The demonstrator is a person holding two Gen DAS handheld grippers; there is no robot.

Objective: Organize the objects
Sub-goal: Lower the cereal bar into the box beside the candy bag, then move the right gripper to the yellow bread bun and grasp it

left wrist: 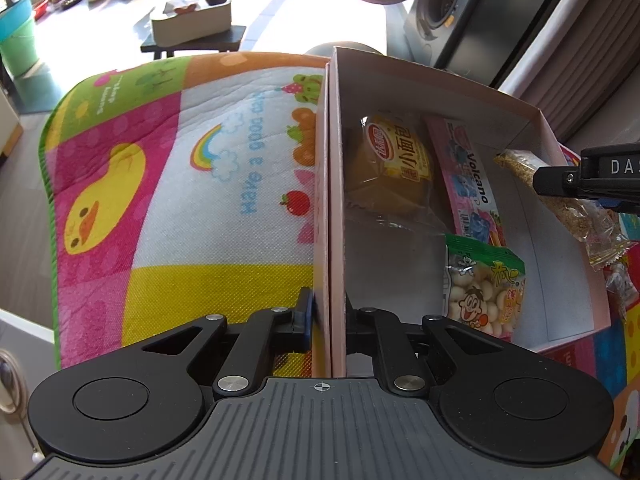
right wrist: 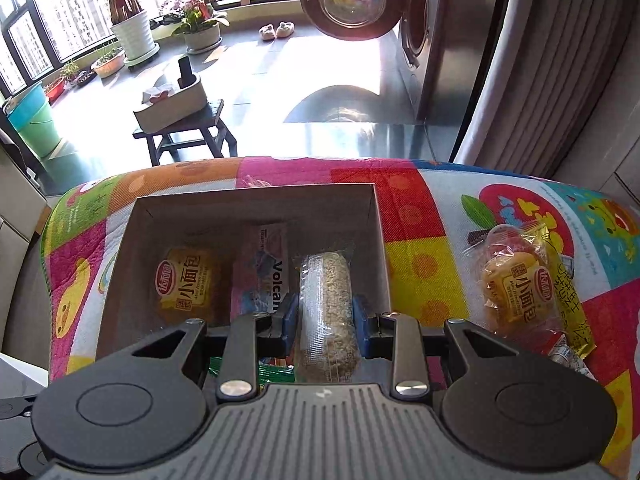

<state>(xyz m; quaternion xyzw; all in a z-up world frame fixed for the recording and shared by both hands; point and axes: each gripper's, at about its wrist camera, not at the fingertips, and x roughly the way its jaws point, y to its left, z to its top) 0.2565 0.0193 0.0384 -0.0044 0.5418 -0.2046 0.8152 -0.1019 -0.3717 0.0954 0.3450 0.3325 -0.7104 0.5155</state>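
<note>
I am holding the grain bar (right wrist: 329, 312) in its clear wrapper with my right gripper (right wrist: 325, 330), whose blue pads (right wrist: 289, 326) are pinching it from both sides. The bar is hanging over the open box (right wrist: 378, 240), its far end pointing toward 12 o'clock, and in the left wrist view it is crossing the box's wall at 3 o'clock (left wrist: 560, 196).

My left gripper (left wrist: 329, 320) is clamping the box's near side wall (left wrist: 334, 200), one finger outside and one inside, pressed against the cardboard.

Inside the box, a small bread pack (left wrist: 394, 160) with a yellow label is lying at about 12 o'clock, a pink Volcano packet (left wrist: 472, 184) is lying just beside it toward 1 o'clock, and a green bag of white round snacks (left wrist: 484, 292) is lying nearer to me, touching the pink packet's end.

The box is sitting on a bright cartoon mat (left wrist: 180, 200) that is covering the tabletop. At 3 o'clock in the right wrist view, well apart from the box, a second bread pack (right wrist: 516, 292) is lying on the mat against a long yellow packet (right wrist: 568, 292).

Beyond the mat, a stool (right wrist: 184, 136) carrying a white caddy is standing on the tiled floor, and a washing machine (right wrist: 420, 28) is standing with its door open at 1 o'clock.
</note>
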